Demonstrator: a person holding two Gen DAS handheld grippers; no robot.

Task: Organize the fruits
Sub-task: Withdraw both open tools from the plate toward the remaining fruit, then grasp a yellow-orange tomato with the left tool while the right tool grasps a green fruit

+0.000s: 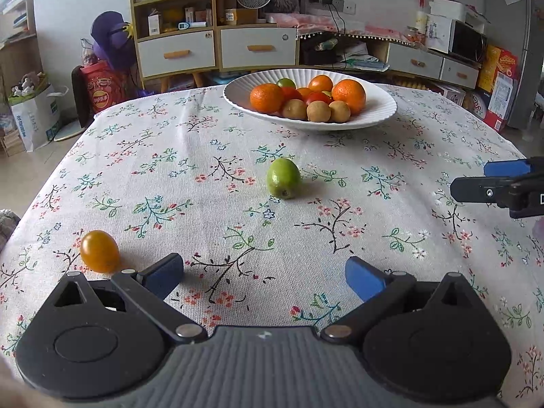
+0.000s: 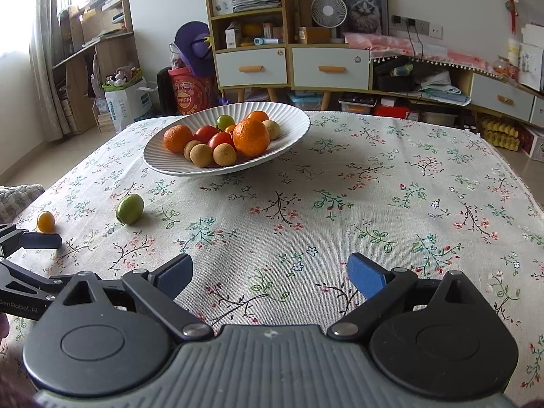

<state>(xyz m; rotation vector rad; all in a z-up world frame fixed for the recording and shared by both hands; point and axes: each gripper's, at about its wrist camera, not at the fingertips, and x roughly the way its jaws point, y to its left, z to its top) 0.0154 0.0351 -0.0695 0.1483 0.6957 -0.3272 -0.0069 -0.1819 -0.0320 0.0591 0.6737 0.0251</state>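
Note:
A white ribbed bowl (image 1: 380,110) (image 2: 289,136) at the far side of the table holds oranges, tomatoes and small brown fruits. A green fruit (image 1: 283,178) (image 2: 129,208) lies on the floral tablecloth in front of it. A yellow cherry tomato (image 1: 99,251) (image 2: 46,221) lies nearer, at the left. My left gripper (image 1: 264,277) is open and empty, low over the cloth, with the yellow tomato just left of its left finger. My right gripper (image 2: 270,273) is open and empty over bare cloth. It also shows at the right edge of the left wrist view (image 1: 503,183).
The table (image 2: 408,204) is covered by a floral cloth, and its edges drop off at left and right. Shelves, drawers, a fan and boxes stand behind the table. The left gripper's finger (image 2: 37,239) shows at the left edge of the right wrist view.

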